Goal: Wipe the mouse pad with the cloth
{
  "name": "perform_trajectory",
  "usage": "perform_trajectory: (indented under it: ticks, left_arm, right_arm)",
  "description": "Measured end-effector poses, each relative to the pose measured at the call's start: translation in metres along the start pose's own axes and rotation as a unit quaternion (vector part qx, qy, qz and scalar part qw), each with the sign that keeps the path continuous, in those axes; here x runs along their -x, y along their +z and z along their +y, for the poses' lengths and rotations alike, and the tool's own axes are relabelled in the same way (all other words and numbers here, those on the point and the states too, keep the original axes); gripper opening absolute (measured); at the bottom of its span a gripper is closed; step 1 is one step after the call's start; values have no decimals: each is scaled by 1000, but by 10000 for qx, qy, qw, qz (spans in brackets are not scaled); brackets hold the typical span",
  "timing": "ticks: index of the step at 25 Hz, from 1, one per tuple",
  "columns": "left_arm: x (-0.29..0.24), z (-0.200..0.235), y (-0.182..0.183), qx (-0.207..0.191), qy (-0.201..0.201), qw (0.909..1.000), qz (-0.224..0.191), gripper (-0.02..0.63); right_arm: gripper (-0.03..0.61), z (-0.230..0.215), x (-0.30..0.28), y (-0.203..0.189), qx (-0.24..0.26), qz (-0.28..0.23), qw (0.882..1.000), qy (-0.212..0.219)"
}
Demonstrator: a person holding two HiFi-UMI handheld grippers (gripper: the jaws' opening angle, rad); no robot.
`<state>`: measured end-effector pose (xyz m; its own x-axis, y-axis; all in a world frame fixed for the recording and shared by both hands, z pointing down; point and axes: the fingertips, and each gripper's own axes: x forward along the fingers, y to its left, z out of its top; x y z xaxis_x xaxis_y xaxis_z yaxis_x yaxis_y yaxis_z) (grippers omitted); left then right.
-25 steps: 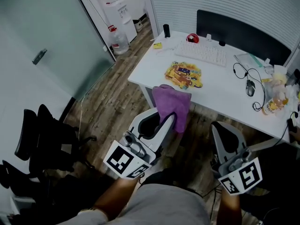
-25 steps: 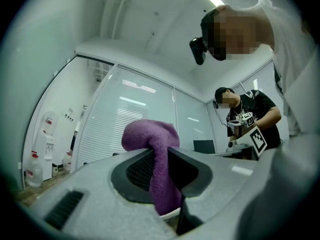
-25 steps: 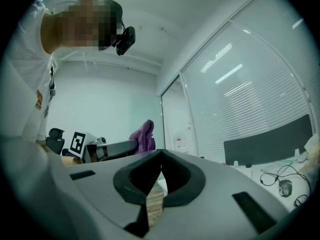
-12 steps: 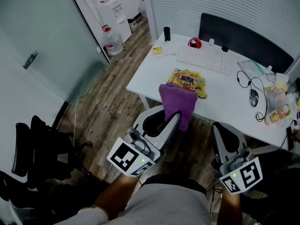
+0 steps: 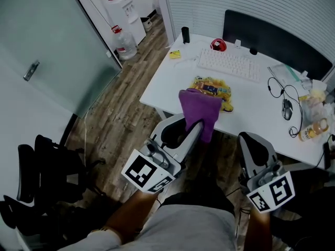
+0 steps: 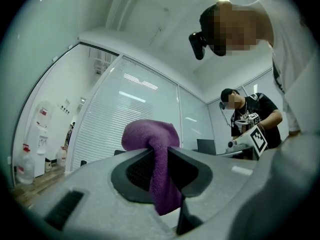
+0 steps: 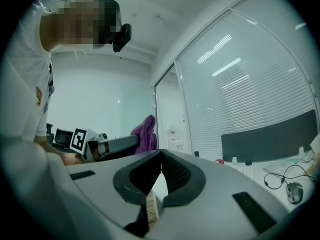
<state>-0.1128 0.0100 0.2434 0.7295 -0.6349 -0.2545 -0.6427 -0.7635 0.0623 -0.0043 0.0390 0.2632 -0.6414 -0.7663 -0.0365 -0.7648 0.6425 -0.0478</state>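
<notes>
- Compared with a second ago, both tongs stand nearer the tabletop (image 5: 167,80), and the whole room has slid lower in the head view.
- The purple cloth (image 5: 199,106) was then in front of the tabletop's near edge. It now overlaps the near edge of the mouse pad (image 5: 214,88) in that view.
- The left tongs (image 5: 197,128) are clamped on the cloth as before. A rounded fold stands above the tips and a tail hangs down between them.
- The right tongs (image 5: 250,143) are pressed together with nothing between them, unchanged.
- The mouse pad, yellow with a busy coloured print, lies on the tabletop just near of the white keyboard (image 5: 229,65).
- The cloth hides the pad's near-left part, and no view shows whether cloth and pad touch.
- The tabletop's right end is cut off at the frame edge, past the mouse (image 5: 287,109) and a bottle (image 5: 310,128).
- In both tongs' own views the tabletop is mostly hidden behind the tongs' bodies.
- The pad's print is too small to read.
- The water dispenser (image 5: 121,8) at the far left carries a red label whose writing cannot be made out.
- The cubes (image 5: 147,172) on the tongs show only black-and-white square patterns, no words.
</notes>
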Motion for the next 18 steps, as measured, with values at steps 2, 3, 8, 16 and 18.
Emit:
perform_trajectory:
  ticks: [2, 3, 8, 16, 18]
  left_arm:
    - [-8, 5, -4, -15, 15, 10000, 29, 78]
    - [-12, 8, -6, -30, 25, 10000, 45, 78]
    - [-36, 26, -17, -106, 120, 9998, 133, 78]
    - [-80, 51, -35, -216, 241, 9993, 175, 78]
    - [-91, 57, -40, -216, 293, 9992, 179, 78]
  right_arm:
    - [12, -11, -5, -3, -25, 10, 10000, -22]
    - [12, -17, -8, -5, -40, 22, 10000, -25]
    - [12, -45, -28, -17, -68, 138, 9999, 63]
    - [12, -92, -60, -35, 22, 404, 9990, 163]
    - [12, -106, -66, -41, -7, 508, 9986, 171]
